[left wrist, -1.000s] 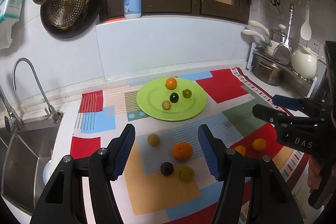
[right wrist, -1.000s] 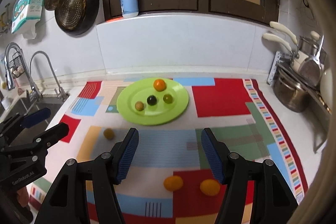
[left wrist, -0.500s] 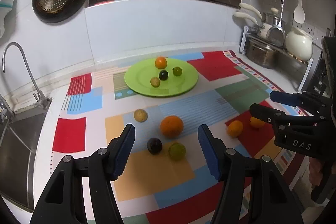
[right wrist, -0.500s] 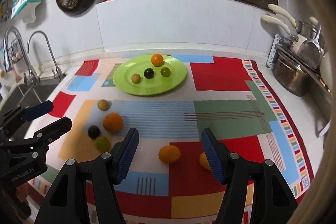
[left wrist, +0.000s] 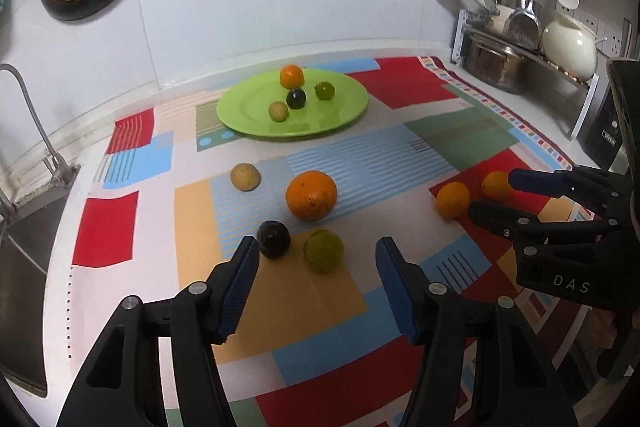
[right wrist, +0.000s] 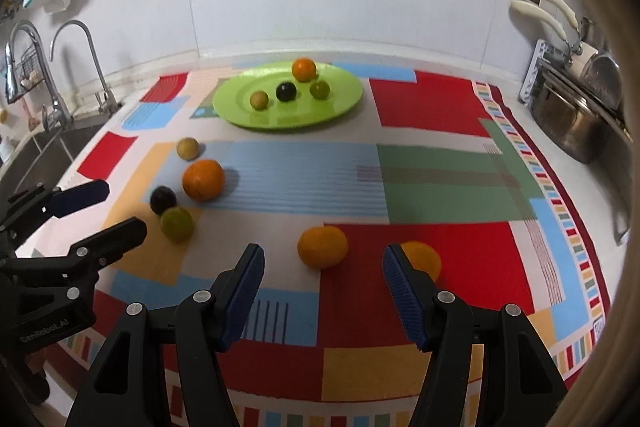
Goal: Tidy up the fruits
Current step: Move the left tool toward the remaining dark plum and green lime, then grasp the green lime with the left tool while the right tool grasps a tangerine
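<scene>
On the patchwork mat (left wrist: 420,147) in front of you lie six loose fruits: a large orange (left wrist: 311,195), a dark plum (left wrist: 273,239) and a green lime (left wrist: 323,250) clustered to the left, a pale yellowish fruit (left wrist: 245,177) behind them, and two small oranges, one (right wrist: 322,246) just ahead of the other (right wrist: 422,259), to the right. Farther back, near the wall, a green plate (left wrist: 340,111) carries four small fruits. Your left gripper (left wrist: 316,267) hovers wide open and empty, its fingers either side of the plum and lime. Your right gripper (right wrist: 322,281) is likewise spread wide, holding nothing, just short of the two small oranges. A sink (right wrist: 44,147) sits to the left, pots (right wrist: 576,123) to the right.
</scene>
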Tool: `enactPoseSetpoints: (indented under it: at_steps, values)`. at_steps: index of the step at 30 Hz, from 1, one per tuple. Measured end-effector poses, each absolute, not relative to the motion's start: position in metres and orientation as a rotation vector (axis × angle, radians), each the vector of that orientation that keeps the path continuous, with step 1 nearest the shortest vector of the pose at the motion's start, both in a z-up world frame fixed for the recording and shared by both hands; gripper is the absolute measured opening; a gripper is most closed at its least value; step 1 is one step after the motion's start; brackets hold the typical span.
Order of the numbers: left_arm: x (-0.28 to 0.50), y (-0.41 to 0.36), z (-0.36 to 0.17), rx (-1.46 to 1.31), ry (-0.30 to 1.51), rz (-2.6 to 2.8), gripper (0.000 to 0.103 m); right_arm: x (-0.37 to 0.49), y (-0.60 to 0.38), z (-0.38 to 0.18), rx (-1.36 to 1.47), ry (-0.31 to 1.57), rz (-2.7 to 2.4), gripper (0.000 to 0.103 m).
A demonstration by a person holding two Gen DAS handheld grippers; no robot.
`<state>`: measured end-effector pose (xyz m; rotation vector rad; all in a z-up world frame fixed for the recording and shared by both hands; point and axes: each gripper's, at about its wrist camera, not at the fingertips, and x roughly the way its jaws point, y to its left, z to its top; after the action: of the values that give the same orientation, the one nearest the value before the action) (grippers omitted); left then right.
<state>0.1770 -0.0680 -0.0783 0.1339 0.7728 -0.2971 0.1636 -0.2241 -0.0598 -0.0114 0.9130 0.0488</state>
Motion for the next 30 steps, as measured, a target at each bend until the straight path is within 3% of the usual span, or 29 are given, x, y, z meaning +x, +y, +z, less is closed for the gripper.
enactPoseSetpoints:
  at_steps: [6,14,26,30]
  values:
    - [0.187,-0.076,-0.093,0.142,0.834,-0.313,0.048,0.168,-0.223,-0.071,-0.012,0.938,0.062,0.062]
    - [0.198,-0.082,-0.106,0.166,0.871,-0.301,0.043,0.179,-0.226,-0.083,-0.001,0.967,0.06,0.061]
    - [0.212,-0.084,-0.113,0.169,0.907,-0.301,0.036,0.192,-0.223,-0.094,0.0,0.98,0.08,0.051]
    - [0.214,-0.083,-0.115,0.152,0.93,-0.308,0.03,0.196,-0.224,-0.097,0.008,0.993,0.076,0.041]
